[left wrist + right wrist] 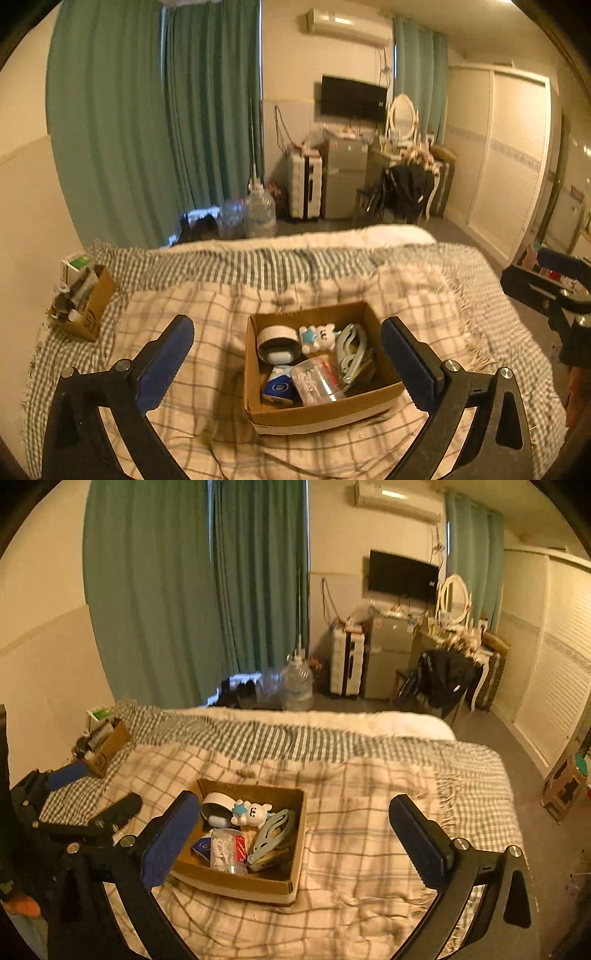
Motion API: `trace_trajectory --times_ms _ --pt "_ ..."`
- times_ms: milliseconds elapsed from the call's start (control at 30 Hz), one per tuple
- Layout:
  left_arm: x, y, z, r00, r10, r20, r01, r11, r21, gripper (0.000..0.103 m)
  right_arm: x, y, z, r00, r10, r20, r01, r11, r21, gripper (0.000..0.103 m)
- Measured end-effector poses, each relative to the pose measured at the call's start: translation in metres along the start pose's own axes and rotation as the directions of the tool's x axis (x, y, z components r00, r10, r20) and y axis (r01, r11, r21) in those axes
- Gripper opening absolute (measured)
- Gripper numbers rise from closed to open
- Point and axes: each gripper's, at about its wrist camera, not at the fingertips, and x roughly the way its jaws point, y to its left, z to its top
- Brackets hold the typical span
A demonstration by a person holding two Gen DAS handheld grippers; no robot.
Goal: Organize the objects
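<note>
**Q:** Where is the work item, and what does it contain?

**A:** The open cardboard box (321, 369) sits on the plaid blanket (207, 373) near the middle of the bed. Inside it I see a round white-rimmed container (277, 343), a small white bear toy with a blue star (317, 336), pale blue clips (351, 350), a clear plastic pack of swabs (317, 380) and a blue-and-white packet (279, 387). A second cardboard box (86, 302), also filled, stands well apart at the far left edge of the bed.

**Q:** Which step is in hand?

**A:** By my judgement, selection. Nothing is held, and the items lie loosely piled in the box. The next move calls for choosing one item, lowering a gripper into the box and closing on it without snagging the clips or tipping the box on the soft bedding.

**Q:** State of the grippers?

**A:** My left gripper (288, 354) is spread wide and empty; the box lies between its fingers in the left wrist view. My right gripper (291, 830) is likewise spread and empty.

**Q:** Pose?

**A:** I hold both above the bed, aimed forward and slightly down. The left one hangs over the box. The right one is offset to the right, with the box behind its left finger (168, 840).
</note>
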Motion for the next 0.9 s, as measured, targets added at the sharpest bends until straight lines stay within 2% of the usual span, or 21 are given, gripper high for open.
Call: trace_trajectory --times_ms 200,500,667,833,900 --pt "-0.049 -0.009 0.002 0.997 -0.023 0.071 0.023 1.000 0.007 0.103 -0.054 -0.005 -0.008 0.997 -0.024 0.079 0.024 1.000 0.003 0.103" --pt "-0.092 -0.009 -0.022 0.989 -0.030 0.146 0.035 0.999 -0.030 0.103 -0.092 -0.002 -0.042 0.986 -0.060 0.155 0.065 0.998 -0.024 0.103" --pt "-0.088 -0.010 -0.051 0.987 0.014 0.162 -0.006 0.999 -0.047 0.103 -0.085 0.001 -0.073 0.983 -0.086 0.161 0.091 0.996 -0.024 0.103" --pt "-0.067 -0.014 -0.088 0.987 0.024 0.160 -0.015 0.998 -0.056 0.103 -0.048 0.002 -0.108 0.984 -0.109 0.141 0.113 0.994 -0.017 0.103" --pt "-0.054 -0.019 -0.103 0.987 0.049 0.156 -0.044 0.998 -0.037 0.103 -0.032 0.003 -0.123 0.983 -0.102 0.154 0.105 0.994 -0.012 0.103"
